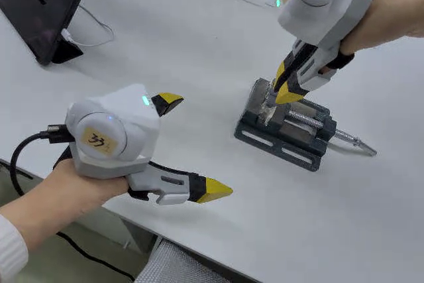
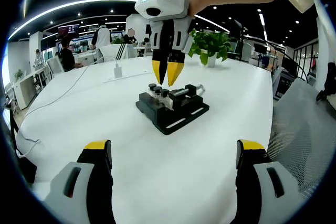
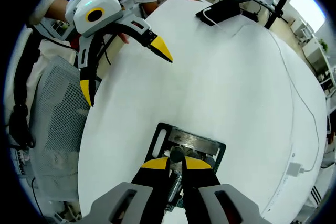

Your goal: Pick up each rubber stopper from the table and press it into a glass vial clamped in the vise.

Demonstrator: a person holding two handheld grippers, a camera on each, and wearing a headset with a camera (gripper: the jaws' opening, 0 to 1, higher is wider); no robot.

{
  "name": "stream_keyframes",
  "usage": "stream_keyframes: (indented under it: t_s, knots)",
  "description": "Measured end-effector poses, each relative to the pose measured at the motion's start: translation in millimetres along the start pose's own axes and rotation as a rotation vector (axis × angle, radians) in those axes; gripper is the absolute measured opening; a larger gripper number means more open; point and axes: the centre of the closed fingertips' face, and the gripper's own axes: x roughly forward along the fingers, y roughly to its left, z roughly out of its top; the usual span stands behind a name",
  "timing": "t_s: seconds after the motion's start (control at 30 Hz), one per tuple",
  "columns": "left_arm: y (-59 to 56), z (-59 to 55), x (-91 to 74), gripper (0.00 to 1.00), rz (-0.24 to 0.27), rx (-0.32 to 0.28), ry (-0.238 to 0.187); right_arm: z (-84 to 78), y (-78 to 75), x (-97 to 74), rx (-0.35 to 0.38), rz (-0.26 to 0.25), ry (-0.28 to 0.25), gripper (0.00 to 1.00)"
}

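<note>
black metal bench vise (image 1: 281, 134) | clamped glass vials (image 2: 159, 91): too small to count, in head view masked by white yellow-tipped right gripper (image 1: 285, 87) | small dark round stopper (image 3: 177, 154) at tips: grip unclear | black tablet (image 1: 36, 4) left of vise: cropped

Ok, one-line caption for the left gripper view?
Open left gripper faces the vise while right gripper hangs over its vials.
</note>
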Motion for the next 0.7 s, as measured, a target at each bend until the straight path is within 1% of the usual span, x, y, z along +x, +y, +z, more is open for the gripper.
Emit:
stream_keyframes:
  t_s: [0.1,0.13,0.17,0.2,0.27,0.3,0.37,0.53,0.7]
  knots:
    - [0.3,-2.1,0.2,0.98,0.003,-0.006,0.005,-1.4,-1.2,1.5,0.004,-0.011,-0.017,0.0]
    - [-0.3,-2.7,0.6,0.98,0.002,-0.006,0.007,1.6,-3.4,1.4,0.006,-0.025,-0.042,0.0]
    - [-0.8,-2.9,0.9,0.98,0.0,-0.006,0.007,2.8,-5.4,1.3,0.014,-0.031,-0.054,0.0]
    - [-1.5,-3.4,1.7,0.98,-0.002,-0.009,0.008,3.6,-4.9,1.7,0.031,-0.018,-0.063,0.0]
    - [-2.2,-3.9,2.7,0.98,-0.004,-0.009,0.01,3.8,-2.2,2.1,0.036,-0.003,-0.062,0.0]
    - [-2.4,-4.1,3.3,0.98,-0.005,-0.011,0.011,2.5,-2.6,2.8,0.024,-0.008,-0.055,0.0]
    - [-2.2,-4.1,3.8,0.98,-0.006,-0.011,0.011,2.7,-4.0,3.0,0.028,-0.018,-0.058,0.0]
    - [0.0,-5.0,4.5,0.98,-0.005,-0.015,0.013,3.7,-3.1,4.2,0.041,-0.009,-0.071,0.0]
    - [1.7,-6.3,3.2,0.98,0.0,-0.024,0.012,2.4,-5.3,7.3,0.051,-0.011,-0.067,0.0]
